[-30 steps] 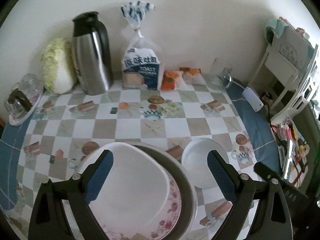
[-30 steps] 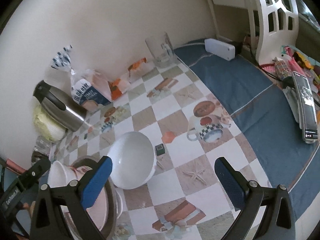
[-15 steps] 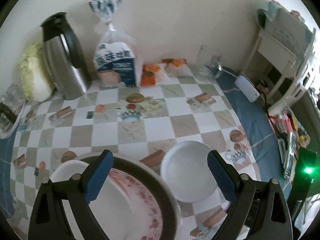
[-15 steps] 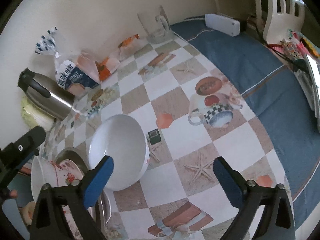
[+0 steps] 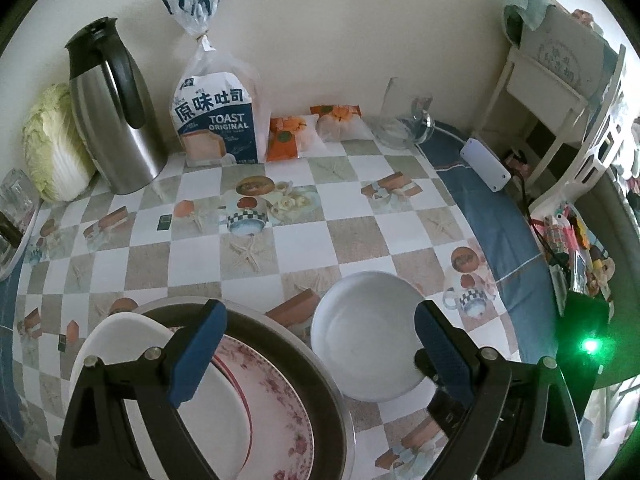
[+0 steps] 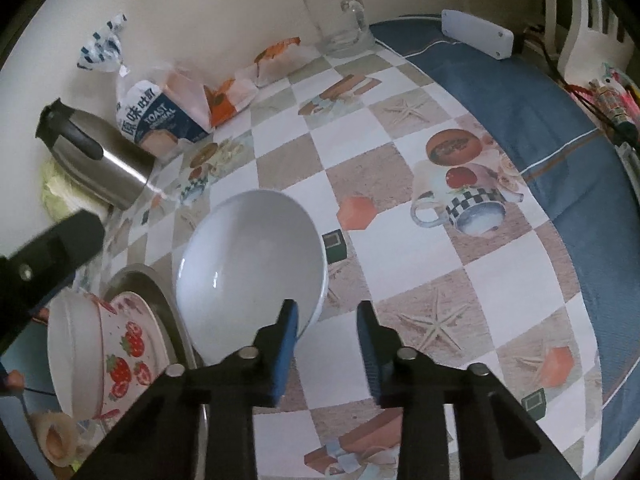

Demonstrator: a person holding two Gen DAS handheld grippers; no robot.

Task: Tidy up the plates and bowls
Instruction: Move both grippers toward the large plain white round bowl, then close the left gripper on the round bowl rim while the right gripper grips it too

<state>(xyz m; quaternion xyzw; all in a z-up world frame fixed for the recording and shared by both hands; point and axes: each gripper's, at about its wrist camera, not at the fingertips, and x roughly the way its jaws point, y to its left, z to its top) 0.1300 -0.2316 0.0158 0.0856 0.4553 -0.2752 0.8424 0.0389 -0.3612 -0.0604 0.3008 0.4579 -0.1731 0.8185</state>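
Note:
A plain white bowl [image 6: 248, 256] sits on the checked tablecloth, just right of a metal basin [image 6: 134, 280] that holds a floral plate [image 5: 276, 412] and a strawberry-print bowl [image 6: 100, 352]. My right gripper [image 6: 326, 308] is low at the white bowl's near right rim. Its jaws are closing, with the rim between the blue pads and a gap still showing. My left gripper [image 5: 318, 350] hangs open and wide above the basin's edge and the white bowl [image 5: 364, 336], holding nothing.
Along the back wall stand a steel thermos [image 5: 116, 120], a toast bag [image 5: 216, 120], a cabbage [image 5: 52, 148], snack packets [image 5: 312, 132] and a glass mug [image 6: 340, 20]. A white box [image 6: 478, 34] lies on the blue cloth, and a white rack [image 5: 540, 92] stands at the right.
My right gripper came down to the white bowl and its jaws went from wide apart to narrow around the near rim. My left gripper shifted right and lower, so the bowl now lies between its fingers.

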